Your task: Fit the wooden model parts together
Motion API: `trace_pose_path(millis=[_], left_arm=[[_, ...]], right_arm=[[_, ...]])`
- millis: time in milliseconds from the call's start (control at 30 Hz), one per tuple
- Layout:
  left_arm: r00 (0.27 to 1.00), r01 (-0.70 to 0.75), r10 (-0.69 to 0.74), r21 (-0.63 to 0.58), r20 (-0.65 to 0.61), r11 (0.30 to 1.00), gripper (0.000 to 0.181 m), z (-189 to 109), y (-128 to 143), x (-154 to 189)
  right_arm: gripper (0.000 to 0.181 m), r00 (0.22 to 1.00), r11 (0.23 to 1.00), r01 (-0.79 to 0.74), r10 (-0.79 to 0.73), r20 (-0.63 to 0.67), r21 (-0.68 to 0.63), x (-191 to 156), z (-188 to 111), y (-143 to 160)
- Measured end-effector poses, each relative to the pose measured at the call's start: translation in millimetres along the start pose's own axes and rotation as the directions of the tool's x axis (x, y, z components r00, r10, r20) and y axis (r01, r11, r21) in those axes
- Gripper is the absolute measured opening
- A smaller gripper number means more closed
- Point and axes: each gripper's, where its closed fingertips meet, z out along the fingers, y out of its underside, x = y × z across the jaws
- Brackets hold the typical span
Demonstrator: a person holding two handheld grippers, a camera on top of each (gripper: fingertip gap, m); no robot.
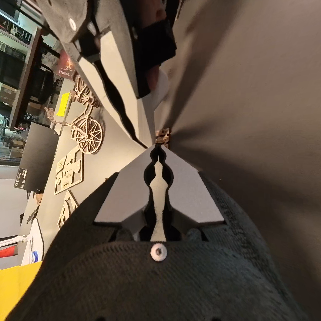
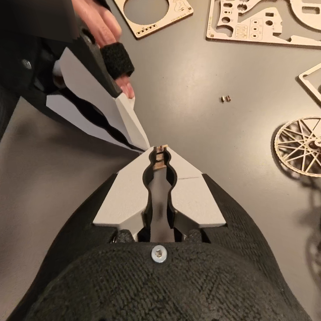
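Note:
My right gripper (image 2: 160, 149) is shut on a small stacked wooden part (image 2: 160, 157), which sits between its pads just above the grey table (image 2: 199, 112). A tiny dark peg stands on the part's far end. My left gripper (image 1: 159, 148) is shut, and I see nothing between its tips. In the right wrist view the left gripper (image 2: 145, 149) comes in from the upper left, with its tips touching the far left corner of the wooden part. In the left wrist view the wooden part (image 1: 162, 138) shows just beyond my tips, beside the right gripper (image 1: 147, 145).
A wooden bicycle model (image 1: 86, 128) lies on the table, and its spoked wheel (image 2: 298, 147) is at the right. Laser-cut wooden sheets (image 2: 260, 26) lie at the far side. Two tiny pegs (image 2: 225, 99) lie loose. A black box (image 1: 38, 156) stands at the table's edge. My left and right fingertips are right by each other.

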Motion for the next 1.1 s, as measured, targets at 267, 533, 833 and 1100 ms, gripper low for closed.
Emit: trace_pose_path(millis=[267,533,833,1100], left_arm=[[1.0,0.007,-0.007,0.004,-0.005,1.0,0.0,-0.1,-0.1,0.2],[1.0,0.012,-0.012,0.007,-0.009,1.0,0.0,-0.1,-0.2,0.2],[1.0,0.016,-0.016,0.006,-0.011,1.0,0.0,0.0,-0.2,0.3],[1.0,0.008,-0.008,0.009,-0.006,1.0,0.0,0.4,-1.0,0.4]], right_arm=[[0.01,1.0,1.0,0.0,0.0,0.019,0.02,0.0,-3.0,-3.7],[0.004,0.998,0.999,0.046,-0.045,0.042,-0.02,-0.2,-0.1,-5.6],[0.0,0.992,0.988,0.126,-0.123,0.029,-0.089,1.0,2.2,0.6],[0.046,0.998,0.998,0.041,-0.038,0.054,-0.055,-0.9,-11.0,-2.1]])
